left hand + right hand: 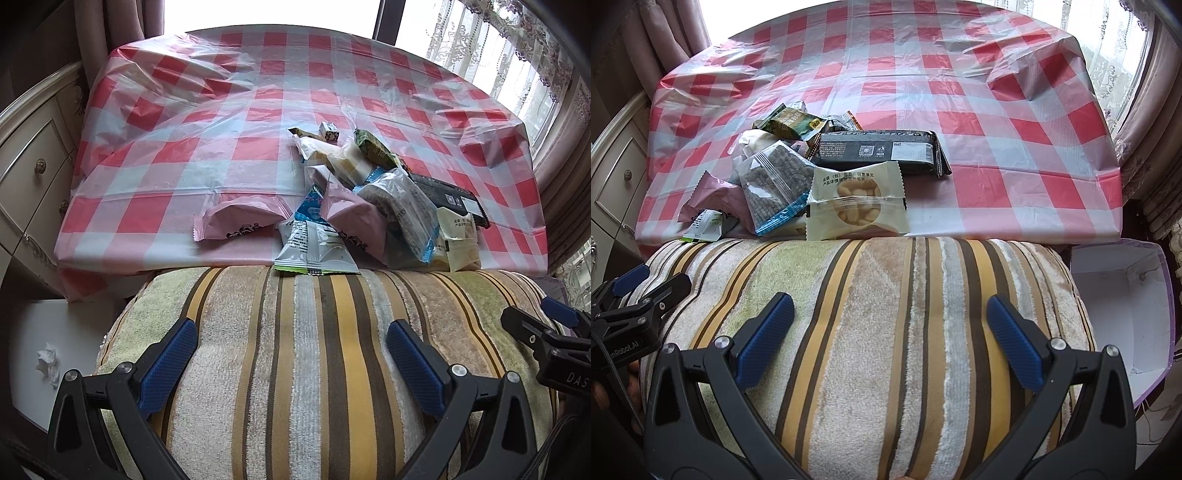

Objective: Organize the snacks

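Note:
A pile of snack packets (369, 192) lies on the red-checked table near its front edge; it also shows in the right wrist view (820, 170). It includes a pink packet (240, 218), a black packet (879, 151), a cream nut packet (857, 203) and a green packet (790, 123). My left gripper (291, 343) is open and empty above a striped cushion, short of the pile. My right gripper (890, 321) is open and empty above the same cushion. The right gripper shows at the left wrist view's right edge (546, 332).
A striped cushion (871, 332) lies between me and the table (221, 110). An open white box (1123, 310) sits low at the right. A cream drawer cabinet (33, 170) stands left, with crumpled tissue (48, 363) on a white surface below. Curtains hang behind.

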Demonstrator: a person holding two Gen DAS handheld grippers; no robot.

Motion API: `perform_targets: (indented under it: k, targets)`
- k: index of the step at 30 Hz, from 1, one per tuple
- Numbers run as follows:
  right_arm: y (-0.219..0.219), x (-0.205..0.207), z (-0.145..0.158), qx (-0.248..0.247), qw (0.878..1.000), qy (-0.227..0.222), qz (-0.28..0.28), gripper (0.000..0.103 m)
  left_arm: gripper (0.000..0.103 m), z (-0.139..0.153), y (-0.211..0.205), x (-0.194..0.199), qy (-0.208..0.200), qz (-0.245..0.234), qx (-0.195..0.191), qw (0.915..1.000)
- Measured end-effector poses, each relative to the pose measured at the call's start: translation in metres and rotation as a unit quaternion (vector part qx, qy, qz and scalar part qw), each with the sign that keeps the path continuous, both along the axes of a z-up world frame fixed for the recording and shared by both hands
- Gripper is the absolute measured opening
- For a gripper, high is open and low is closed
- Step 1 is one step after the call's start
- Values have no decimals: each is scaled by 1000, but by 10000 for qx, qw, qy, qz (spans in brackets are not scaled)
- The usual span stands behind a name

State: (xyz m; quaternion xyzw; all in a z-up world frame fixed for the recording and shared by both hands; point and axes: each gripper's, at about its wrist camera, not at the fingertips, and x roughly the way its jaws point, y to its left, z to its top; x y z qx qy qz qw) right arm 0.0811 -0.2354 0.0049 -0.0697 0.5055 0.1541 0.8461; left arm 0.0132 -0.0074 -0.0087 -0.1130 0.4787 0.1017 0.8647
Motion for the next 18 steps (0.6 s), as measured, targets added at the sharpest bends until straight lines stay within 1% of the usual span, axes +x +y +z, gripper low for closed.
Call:
perform_targets:
  k: [18]
  targets:
    - [1, 1, -1, -40, 10000, 0, 14, 103, 103, 1, 0, 2, 2, 0, -19, 10000]
